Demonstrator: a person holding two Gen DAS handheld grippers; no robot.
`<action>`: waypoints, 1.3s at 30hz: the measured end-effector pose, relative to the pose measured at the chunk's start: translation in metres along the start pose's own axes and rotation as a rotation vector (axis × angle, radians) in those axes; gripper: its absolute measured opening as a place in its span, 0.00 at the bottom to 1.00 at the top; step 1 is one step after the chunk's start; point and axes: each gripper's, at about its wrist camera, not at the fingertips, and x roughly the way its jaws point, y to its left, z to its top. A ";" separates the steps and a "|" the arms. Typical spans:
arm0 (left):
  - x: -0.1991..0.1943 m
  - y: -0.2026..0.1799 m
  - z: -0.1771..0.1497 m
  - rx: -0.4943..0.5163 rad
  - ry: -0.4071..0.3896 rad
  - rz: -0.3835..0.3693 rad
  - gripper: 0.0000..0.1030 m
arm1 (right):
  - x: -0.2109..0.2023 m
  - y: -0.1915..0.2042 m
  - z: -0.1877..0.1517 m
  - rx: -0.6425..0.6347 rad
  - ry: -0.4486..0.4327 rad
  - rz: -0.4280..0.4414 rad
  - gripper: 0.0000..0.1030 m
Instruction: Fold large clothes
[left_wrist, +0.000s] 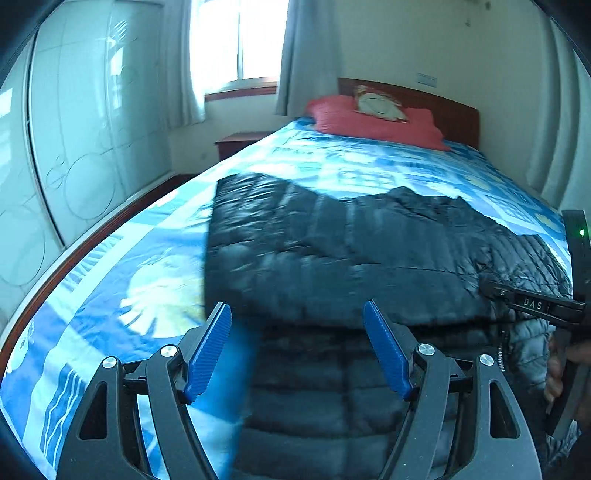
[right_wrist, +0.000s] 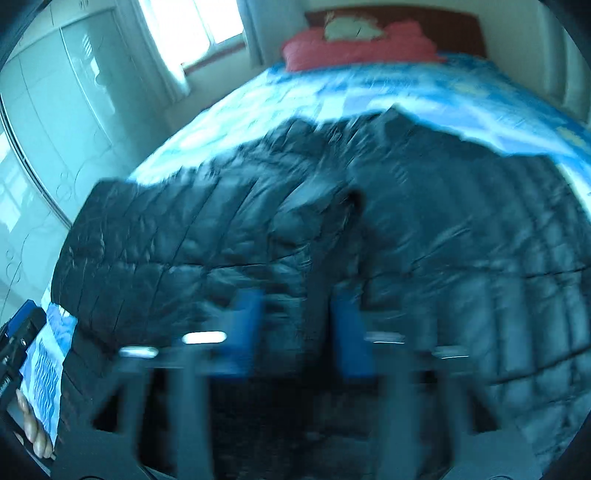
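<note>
black quilted jacket (right_wrist: 332, 229) blurs behind the smeared right tool (right_wrist: 299, 332).

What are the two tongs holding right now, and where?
Left tongs stand open over the black quilted puffer jacket, holding nothing. Right tongs are too blurred to tell whether they pinch it.

— What sits in front of your left gripper (left_wrist: 297, 345)?
— Your blue pads stand wide apart with nothing between them, above the near edge of the black quilted jacket (left_wrist: 369, 251).
— And around the jacket?
— It lies on the blue patterned bedspread (left_wrist: 122, 295). Beyond it you see a red pillow (left_wrist: 376, 122) against the headboard (left_wrist: 454, 114). Right of the jacket, your right gripper's (left_wrist: 535, 302) black body enters, resting on the fabric.
</note>
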 end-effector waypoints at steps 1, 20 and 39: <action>-0.001 0.005 0.000 -0.001 -0.003 0.004 0.71 | -0.005 0.001 0.000 -0.003 -0.019 0.005 0.19; 0.031 -0.015 0.028 0.064 -0.015 -0.023 0.71 | -0.069 -0.154 0.000 0.112 -0.046 -0.289 0.21; 0.140 -0.030 0.033 0.132 0.179 0.025 0.73 | -0.025 -0.113 -0.008 0.041 -0.031 -0.297 0.42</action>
